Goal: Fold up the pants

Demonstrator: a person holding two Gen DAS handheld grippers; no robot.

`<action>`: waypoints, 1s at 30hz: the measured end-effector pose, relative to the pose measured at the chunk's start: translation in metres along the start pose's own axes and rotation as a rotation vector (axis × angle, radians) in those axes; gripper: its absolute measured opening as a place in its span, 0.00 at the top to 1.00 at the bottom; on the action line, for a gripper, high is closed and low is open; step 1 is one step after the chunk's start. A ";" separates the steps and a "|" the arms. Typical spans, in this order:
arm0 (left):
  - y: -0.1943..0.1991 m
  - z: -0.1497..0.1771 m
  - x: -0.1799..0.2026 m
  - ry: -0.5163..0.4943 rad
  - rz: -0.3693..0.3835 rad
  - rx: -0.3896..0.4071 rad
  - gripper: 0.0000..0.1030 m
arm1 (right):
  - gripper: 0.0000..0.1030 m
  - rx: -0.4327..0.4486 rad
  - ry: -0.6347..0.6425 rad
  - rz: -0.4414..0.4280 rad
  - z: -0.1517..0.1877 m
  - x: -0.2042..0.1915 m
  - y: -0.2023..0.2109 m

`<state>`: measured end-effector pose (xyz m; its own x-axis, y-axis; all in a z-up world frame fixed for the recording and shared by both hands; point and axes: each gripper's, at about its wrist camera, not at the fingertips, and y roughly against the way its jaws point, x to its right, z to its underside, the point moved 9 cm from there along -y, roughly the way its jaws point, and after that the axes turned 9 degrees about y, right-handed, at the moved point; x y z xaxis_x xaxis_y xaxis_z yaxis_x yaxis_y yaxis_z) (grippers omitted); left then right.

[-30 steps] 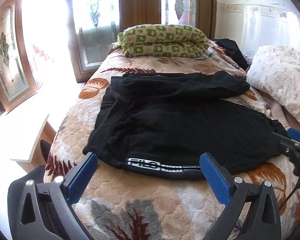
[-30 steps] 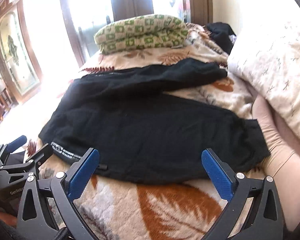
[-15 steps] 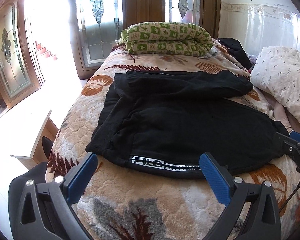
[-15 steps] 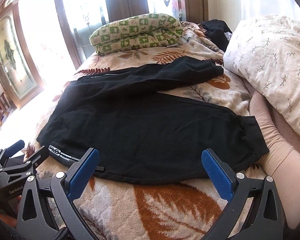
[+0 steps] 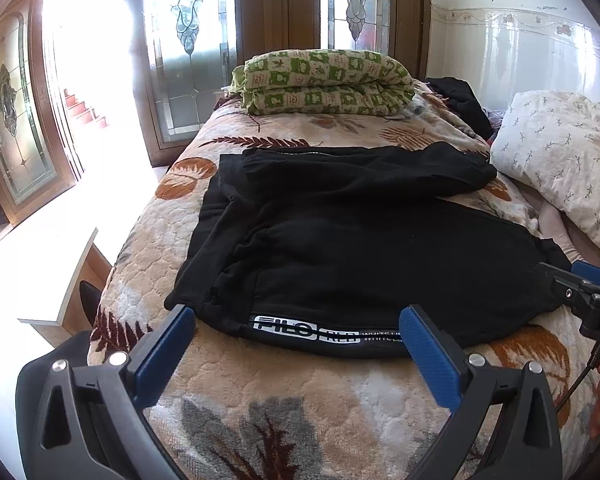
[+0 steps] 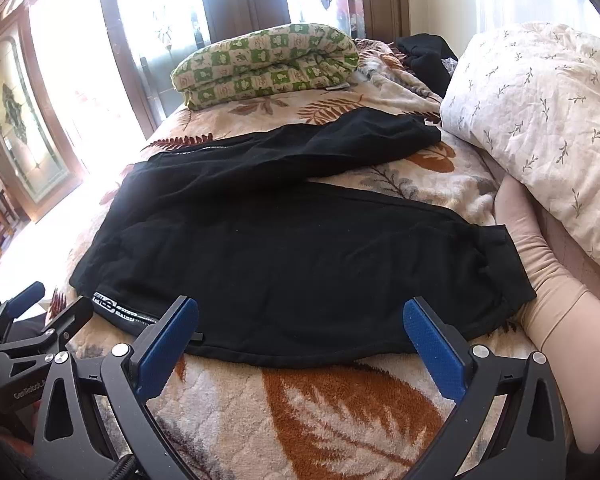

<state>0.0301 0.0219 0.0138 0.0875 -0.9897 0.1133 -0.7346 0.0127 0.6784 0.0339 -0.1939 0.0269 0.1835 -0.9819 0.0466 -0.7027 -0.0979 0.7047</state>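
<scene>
Sunlit stained-glass windows (image 5: 192, 80) behind a leaf-patterned bed (image 5: 300, 412), white wall (image 5: 520, 52)

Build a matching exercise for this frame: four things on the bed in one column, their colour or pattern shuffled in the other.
Things:
1. pants
2. folded quilt
3. pillow
4. blanket

Looks:
A. cream with small leafy sprigs
B. plain black, white lettering on the waistband
C. beige plush with big rust leaves
D. green and cream checks

Pairs: 1-B, 2-D, 3-A, 4-C
</scene>
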 end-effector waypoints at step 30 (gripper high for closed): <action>0.003 0.002 0.011 -0.009 0.020 0.011 0.00 | 0.00 -0.008 -0.002 -0.006 0.001 -0.001 -0.001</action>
<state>0.0277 0.0113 0.0160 0.0672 -0.9905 0.1202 -0.7432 0.0307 0.6684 0.0333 -0.1931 0.0253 0.1861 -0.9817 0.0410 -0.6964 -0.1023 0.7103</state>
